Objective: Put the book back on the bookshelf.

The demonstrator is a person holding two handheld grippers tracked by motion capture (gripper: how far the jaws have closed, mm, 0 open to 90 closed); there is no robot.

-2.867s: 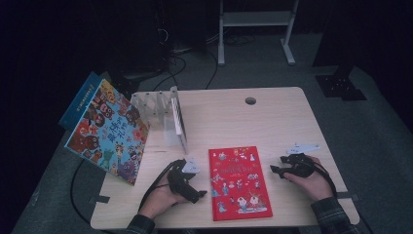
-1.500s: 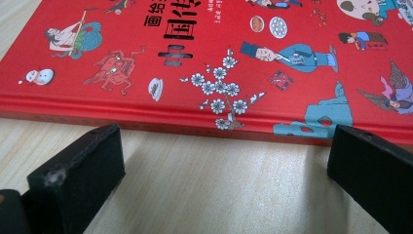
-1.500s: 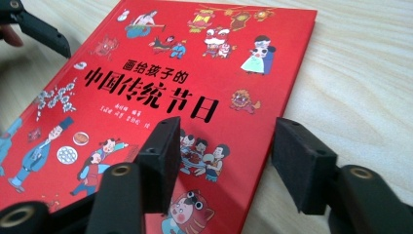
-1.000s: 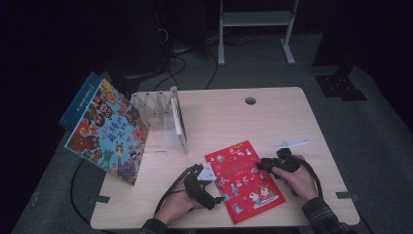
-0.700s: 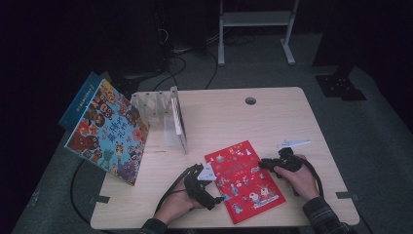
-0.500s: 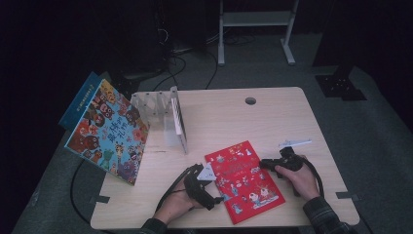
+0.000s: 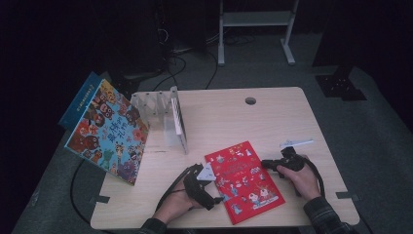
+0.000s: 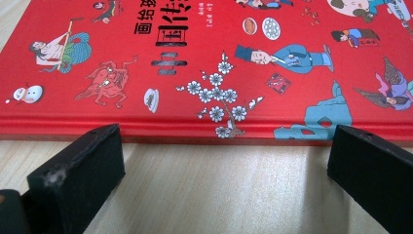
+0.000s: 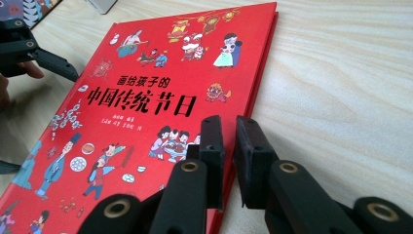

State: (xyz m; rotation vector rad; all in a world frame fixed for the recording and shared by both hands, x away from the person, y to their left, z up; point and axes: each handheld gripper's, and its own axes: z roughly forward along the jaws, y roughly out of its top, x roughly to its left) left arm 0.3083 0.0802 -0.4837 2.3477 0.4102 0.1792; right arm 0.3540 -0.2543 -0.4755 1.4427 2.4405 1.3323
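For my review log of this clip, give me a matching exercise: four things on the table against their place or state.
Things:
1. red book
2. left claw
3. right claw
4. colourful picture book

States:
A. jaws nearly together at the book's right edge
B. propped tilted at the table's left end
C. lying flat between the two hands
D. jaws wide apart, facing the book's spine edge

Pairs: 1-C, 2-D, 3-A, 4-B

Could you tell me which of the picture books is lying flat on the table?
The red book, flat on the table between both grippers. The colourful book beside the rack stands tilted at the left edge.
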